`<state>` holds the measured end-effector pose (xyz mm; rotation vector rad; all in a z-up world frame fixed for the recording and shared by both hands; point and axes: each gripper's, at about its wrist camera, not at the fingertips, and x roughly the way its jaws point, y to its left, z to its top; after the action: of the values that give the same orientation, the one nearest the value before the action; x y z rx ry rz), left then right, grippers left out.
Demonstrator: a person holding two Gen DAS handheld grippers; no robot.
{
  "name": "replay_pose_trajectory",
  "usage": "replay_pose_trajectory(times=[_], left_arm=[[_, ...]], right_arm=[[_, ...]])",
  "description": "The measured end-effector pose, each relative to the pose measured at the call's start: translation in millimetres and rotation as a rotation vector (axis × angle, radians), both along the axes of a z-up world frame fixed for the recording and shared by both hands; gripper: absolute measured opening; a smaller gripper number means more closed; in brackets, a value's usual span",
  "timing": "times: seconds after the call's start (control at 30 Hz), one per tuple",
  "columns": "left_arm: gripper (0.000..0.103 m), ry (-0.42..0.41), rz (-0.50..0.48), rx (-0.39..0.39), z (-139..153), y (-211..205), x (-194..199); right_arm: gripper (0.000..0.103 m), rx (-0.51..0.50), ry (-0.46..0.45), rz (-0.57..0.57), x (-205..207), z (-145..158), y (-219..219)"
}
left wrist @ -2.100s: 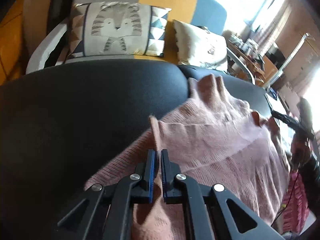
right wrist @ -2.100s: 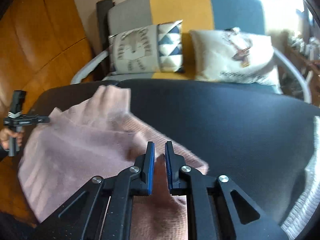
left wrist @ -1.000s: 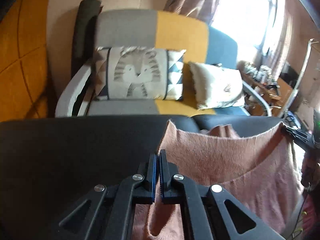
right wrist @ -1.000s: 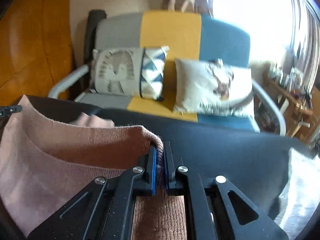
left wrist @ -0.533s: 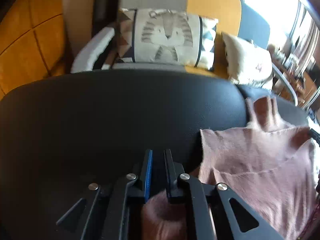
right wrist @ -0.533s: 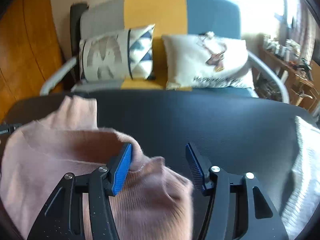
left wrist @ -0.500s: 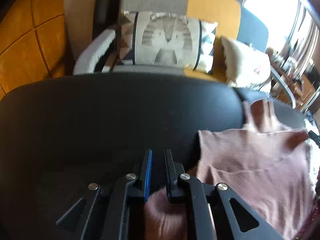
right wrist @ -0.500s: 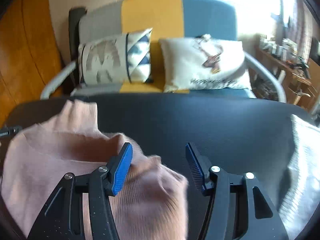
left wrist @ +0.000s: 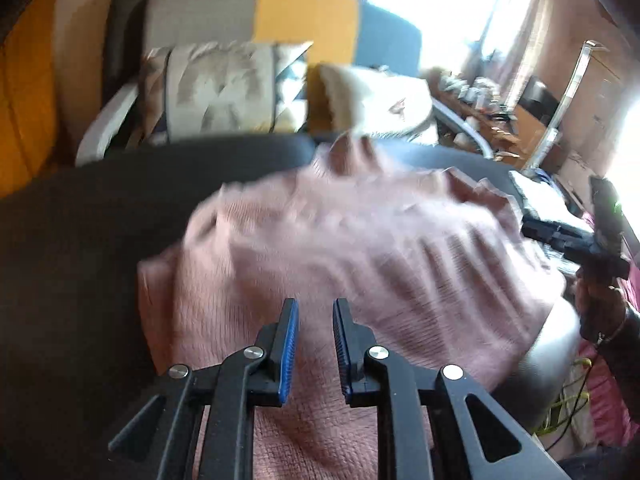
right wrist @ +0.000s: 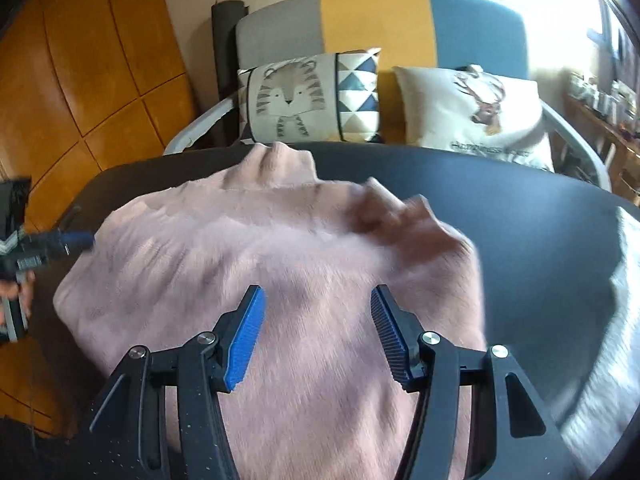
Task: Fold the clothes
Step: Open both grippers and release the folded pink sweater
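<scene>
We see sweater [right wrist: 280,288] heaped on table [right wrist: 540,248], collar toward 12 o'clock. Left gripper [left wrist: 313,344] narrow, opening, empty; right gripper [right wrist: 316,332] wide, empty. Risk, we judge: bunched layers snag pads, fold skews.

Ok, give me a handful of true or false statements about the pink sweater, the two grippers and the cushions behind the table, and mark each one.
1. The pink sweater lies on a dark table. True.
2. The right gripper is clamped shut on the sweater. False: its jaws stand wide apart above the knit and pinch nothing.
3. The left gripper holds a fold of sweater. False: its jaws are opening, with a clear gap and nothing pinched between them.
4. A cushion with a tiger face sits on the chair behind the table. True.
5. The sweater is blue. False: it is pink.
</scene>
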<state>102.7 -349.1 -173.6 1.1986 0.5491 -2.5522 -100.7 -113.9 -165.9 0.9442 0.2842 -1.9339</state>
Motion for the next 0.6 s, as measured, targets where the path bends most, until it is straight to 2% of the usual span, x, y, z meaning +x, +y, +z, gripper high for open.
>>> replay_pose_trajectory(times=[0.07, 0.17, 0.23, 0.3, 0.37, 0.5, 0.6], left_arm=[[0.017, -0.022, 0.067, 0.043, -15, -8, 1], [0.017, -0.026, 0.137, 0.064, -26, -26, 8], [0.017, -0.02, 0.148, 0.07, -28, -32, 12], [0.017, -0.021, 0.142, 0.064, -28, -34, 12], [0.017, -0.022, 0.128, 0.053, -30, -34, 13], [0.017, -0.015, 0.116, 0.042, -35, -37, 6], [0.017, -0.009, 0.114, 0.041, -34, -39, 6]], right_arm=[[0.059, -0.012, -0.03, 0.019, -12, 0, -17], [0.059, -0.004, -0.083, 0.073, -32, -6, -48], [0.059, 0.046, -0.155, 0.106, -46, -23, -68], [0.059, 0.121, -0.187, 0.081, -59, -42, -78], [0.059, 0.113, -0.172, 0.032, -73, -42, -75], [0.059, 0.153, -0.09, -0.205, -117, -31, -52], [0.059, 0.191, -0.028, -0.307, -133, -23, -36]])
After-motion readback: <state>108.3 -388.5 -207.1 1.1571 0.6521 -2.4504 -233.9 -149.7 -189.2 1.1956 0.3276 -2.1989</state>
